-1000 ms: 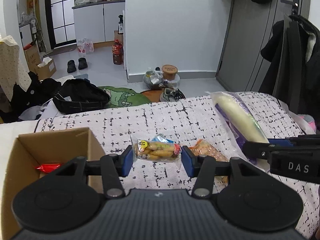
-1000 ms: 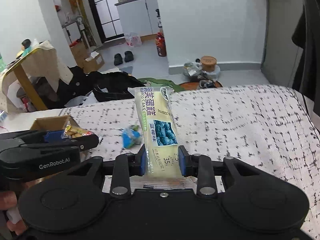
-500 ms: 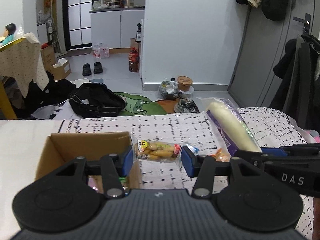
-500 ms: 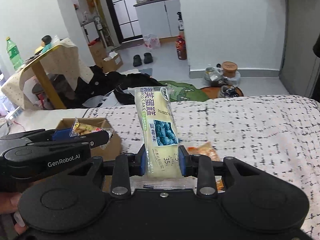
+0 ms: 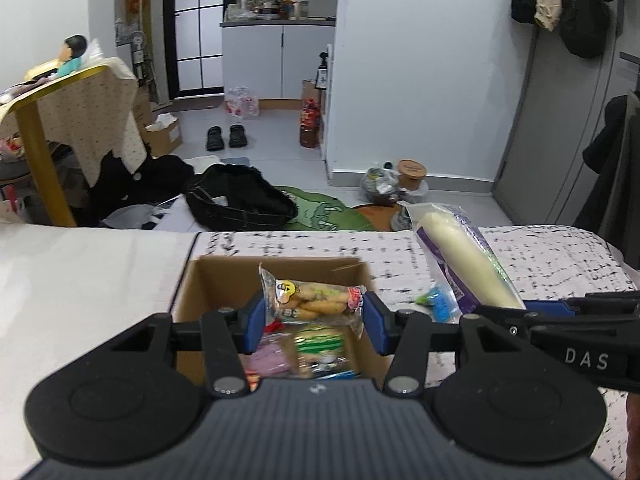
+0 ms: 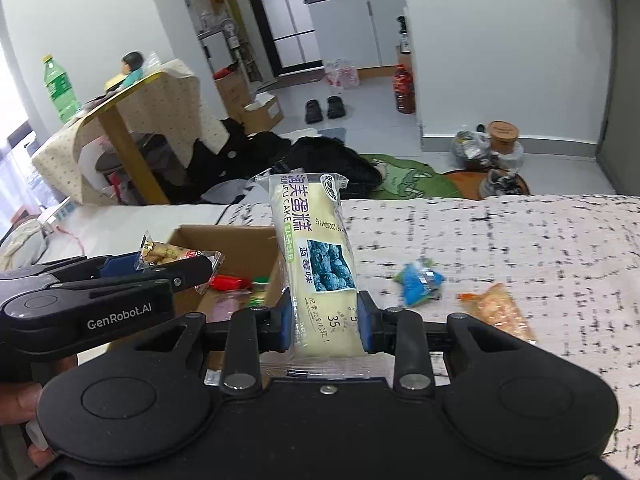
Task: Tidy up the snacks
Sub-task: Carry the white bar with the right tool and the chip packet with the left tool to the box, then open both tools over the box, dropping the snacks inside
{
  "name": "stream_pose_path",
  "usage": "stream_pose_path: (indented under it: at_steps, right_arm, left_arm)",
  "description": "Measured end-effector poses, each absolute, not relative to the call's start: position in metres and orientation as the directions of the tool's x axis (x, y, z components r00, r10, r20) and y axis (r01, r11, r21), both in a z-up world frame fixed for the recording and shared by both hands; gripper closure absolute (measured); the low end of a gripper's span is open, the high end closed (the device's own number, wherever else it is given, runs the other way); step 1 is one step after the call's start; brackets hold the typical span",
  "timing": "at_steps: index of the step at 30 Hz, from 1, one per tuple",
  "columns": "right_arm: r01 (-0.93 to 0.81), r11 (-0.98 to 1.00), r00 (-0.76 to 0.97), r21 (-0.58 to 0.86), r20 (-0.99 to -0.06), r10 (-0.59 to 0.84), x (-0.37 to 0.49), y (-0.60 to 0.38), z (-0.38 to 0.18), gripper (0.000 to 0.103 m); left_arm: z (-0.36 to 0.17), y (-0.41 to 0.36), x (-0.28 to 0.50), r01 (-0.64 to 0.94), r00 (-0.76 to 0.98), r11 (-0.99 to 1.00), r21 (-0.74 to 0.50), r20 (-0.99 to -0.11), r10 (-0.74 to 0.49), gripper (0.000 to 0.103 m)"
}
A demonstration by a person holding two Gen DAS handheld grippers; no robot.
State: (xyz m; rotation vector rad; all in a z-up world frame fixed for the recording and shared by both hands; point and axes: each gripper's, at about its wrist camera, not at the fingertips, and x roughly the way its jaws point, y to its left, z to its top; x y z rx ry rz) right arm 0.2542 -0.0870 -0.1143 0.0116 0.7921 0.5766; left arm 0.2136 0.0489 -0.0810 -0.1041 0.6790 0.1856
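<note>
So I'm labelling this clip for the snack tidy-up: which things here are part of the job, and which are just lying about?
Part of the job:
- cardboard box
- biscuit packet in the left tool
- blueberry cake in the right tool
- blue packet and orange packet on the cloth

Lying about:
- black bag
- slippers
- green bottle

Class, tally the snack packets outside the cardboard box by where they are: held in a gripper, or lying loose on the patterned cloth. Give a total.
Held in a gripper: 2 (biscuit packet, blueberry cake)
Lying loose on the cloth: 2 (blue packet, orange packet)
Total: 4
</note>
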Motion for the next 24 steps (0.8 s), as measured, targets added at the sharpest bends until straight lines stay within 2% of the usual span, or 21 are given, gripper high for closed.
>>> stream_pose_path:
  at_steps: [10, 19, 23, 24]
  right_arm:
    - [-0.537, 0.806, 0.508, 0.249, -0.668, 0.544, 0.249, -0.052, -0.115, 0.073]
    - [-0.562, 0.786, 0.483, 0.257, -0.669, 0.565, 0.245, -0.030, -0.118, 0.073]
    - [-0.562, 0.785, 0.477, 0.262, -0.672, 0.566, 0.246, -0.026, -0.121, 0.073]
    - [-0.562, 0.784, 0.476, 0.263, -0.673, 0.566, 0.246, -0.025, -0.121, 0.073]
  left_arm:
    - [-0.083, 0.082, 0.199, -0.268, 0.735, 0.963, -0.008, -0.648, 0.199, 0.053]
    - [-0.092, 0.094, 0.188, -0.275, 0.719, 0.960, -0.055, -0.674, 0.167, 0.052]
    - [-0.097, 0.093, 0.180, -0.266, 0.714, 0.962, -0.060, -0.683, 0.155, 0.049]
    - [-0.099, 0.095, 0.178, -0.270, 0.712, 0.960, -0.068, -0.686, 0.152, 0.045]
